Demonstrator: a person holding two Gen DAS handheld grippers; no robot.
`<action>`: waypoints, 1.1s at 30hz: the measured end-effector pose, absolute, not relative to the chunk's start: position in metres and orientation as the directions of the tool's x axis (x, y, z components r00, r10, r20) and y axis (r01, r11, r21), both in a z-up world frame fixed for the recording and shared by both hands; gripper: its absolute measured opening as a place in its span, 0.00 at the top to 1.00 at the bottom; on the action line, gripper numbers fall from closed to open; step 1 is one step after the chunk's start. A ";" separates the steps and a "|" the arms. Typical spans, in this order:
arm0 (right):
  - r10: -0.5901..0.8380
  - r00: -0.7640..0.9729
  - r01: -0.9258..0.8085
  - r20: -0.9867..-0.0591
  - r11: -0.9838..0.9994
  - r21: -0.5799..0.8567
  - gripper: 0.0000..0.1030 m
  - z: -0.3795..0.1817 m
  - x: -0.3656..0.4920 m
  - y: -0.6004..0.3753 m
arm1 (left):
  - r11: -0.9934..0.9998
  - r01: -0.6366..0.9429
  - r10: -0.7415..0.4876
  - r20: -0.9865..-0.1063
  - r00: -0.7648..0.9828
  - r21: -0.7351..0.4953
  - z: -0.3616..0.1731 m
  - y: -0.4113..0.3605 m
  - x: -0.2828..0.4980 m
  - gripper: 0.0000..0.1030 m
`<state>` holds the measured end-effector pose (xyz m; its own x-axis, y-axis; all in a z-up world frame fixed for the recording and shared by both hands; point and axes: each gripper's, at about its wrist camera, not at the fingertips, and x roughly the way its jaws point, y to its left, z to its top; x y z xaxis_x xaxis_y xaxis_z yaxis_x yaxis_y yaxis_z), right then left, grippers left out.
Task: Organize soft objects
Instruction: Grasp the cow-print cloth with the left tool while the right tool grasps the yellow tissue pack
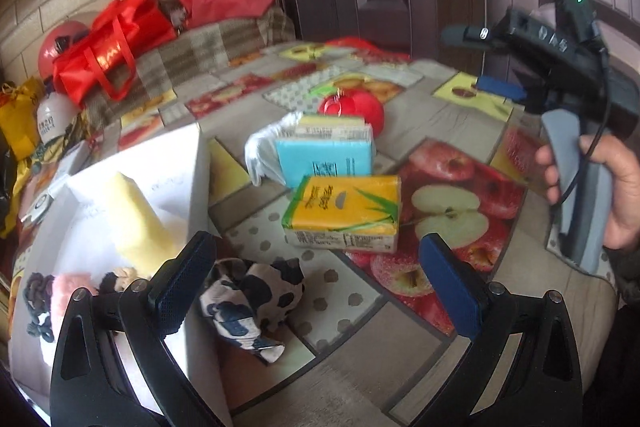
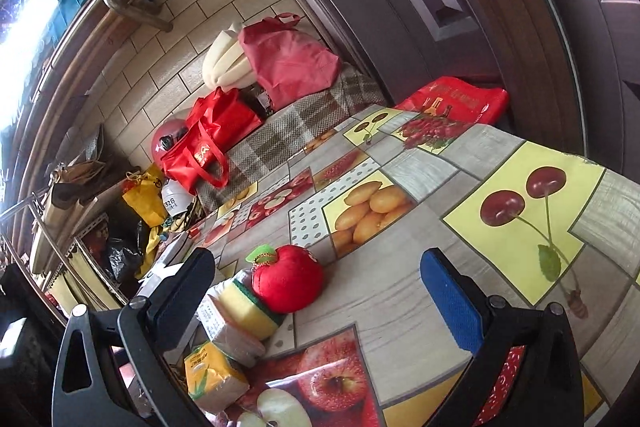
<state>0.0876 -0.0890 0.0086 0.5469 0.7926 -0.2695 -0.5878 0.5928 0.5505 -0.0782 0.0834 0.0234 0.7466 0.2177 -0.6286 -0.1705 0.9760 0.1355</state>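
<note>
Cow-print cloth [image 1: 252, 301] nearest my left tongs [image 1: 316, 287], apart, empty; right tongs [image 2: 324, 311] apart too, plush apple [image 2: 290, 281] at 11 o'clock on surface [image 2: 400, 267].

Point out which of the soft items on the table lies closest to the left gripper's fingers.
The cow-print plush, black-and-white, lying just ahead of the left gripper. The yellow tissue pack, the blue pack and the red apple plush lie farther off.

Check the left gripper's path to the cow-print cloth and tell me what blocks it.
Nothing visible does. The left gripper is open, and the cow-print cloth lies on the table just ahead between its fingers, beside the white box.
</note>
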 end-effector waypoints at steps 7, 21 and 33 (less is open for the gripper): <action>0.804 0.534 -0.581 -0.260 0.573 0.579 0.00 0.005 0.091 -0.093 | 0.987 0.019 -0.124 -0.676 0.726 -0.161 0.019 0.061 -0.087 0.01; 0.806 0.529 -0.575 -0.265 0.570 0.587 0.00 0.006 0.090 -0.093 | 0.988 -0.148 0.133 -0.679 0.722 0.036 0.025 0.064 -0.106 0.01; 0.833 0.427 -0.735 -0.351 0.546 0.401 0.00 0.017 0.071 -0.056 | 0.994 -0.108 0.059 -0.761 0.646 -0.015 0.004 0.076 -0.094 0.52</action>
<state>0.0706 -0.0555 0.0166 0.4267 0.8333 -0.3515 -0.7355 0.5459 0.4013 -0.0942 0.0761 0.0044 0.6460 0.0589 -0.7611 -0.1082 0.9940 -0.0149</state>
